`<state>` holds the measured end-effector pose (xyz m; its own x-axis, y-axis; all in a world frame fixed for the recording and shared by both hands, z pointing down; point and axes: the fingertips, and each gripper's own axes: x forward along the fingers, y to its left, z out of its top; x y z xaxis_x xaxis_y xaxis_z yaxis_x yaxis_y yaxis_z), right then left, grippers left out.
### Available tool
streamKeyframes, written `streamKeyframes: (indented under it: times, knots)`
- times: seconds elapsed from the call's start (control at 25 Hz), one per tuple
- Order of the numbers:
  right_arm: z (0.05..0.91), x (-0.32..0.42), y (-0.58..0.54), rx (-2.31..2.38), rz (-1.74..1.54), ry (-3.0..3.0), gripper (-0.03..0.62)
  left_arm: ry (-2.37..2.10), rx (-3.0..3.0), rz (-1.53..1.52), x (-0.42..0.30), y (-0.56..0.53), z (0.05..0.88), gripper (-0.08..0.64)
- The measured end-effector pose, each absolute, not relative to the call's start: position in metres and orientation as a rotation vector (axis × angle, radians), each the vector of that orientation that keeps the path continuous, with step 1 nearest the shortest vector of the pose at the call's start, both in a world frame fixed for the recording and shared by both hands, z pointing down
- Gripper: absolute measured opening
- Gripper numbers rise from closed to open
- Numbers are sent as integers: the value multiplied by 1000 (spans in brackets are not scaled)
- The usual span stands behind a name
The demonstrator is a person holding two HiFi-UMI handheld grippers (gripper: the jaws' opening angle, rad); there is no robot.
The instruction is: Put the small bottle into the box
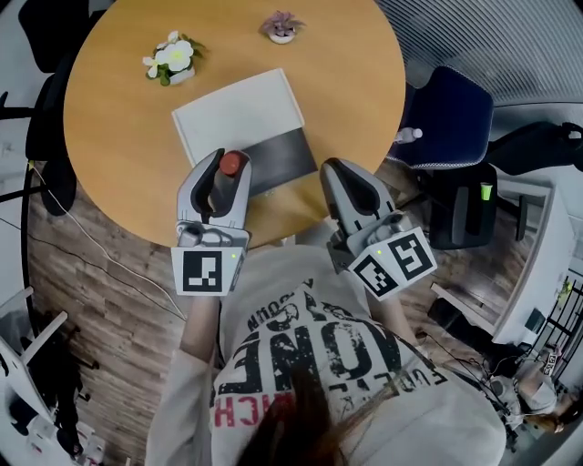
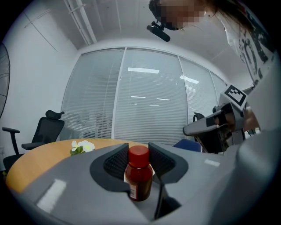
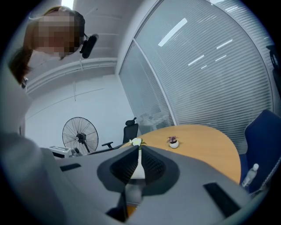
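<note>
Round wooden table (image 1: 109, 146) on a dark plank floor (image 1: 100, 300). Behind the table's far edge runs a glass partition (image 2: 145, 96) with closed slatted blinds, reflecting strip ceiling lights. The wall (image 3: 88, 105) is white. A blue chair (image 1: 451, 118) stands at the table's right edge and a black office chair (image 2: 44, 127) at its left, with a pedestal fan (image 3: 80, 134) beyond. A white-flowered pot (image 1: 171, 59) and a purple plant pot (image 1: 281, 26) sit near the far edge.

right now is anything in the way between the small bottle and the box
Nothing visible does. The left tool is shut on the small bottle, which hangs right at the near, dark end of the box. The right tool sits off to the box's right, out of the path.
</note>
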<state>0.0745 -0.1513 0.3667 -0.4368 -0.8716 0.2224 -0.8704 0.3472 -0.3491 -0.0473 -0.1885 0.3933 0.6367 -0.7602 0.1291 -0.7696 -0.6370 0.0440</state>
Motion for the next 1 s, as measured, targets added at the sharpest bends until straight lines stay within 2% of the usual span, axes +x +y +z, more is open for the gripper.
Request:
streamKeyframes:
  times: [1.0]
  knots:
    - [382,58,-167,-1684,-734,2598,24,-1092,2793,379,-32,-195,481,149]
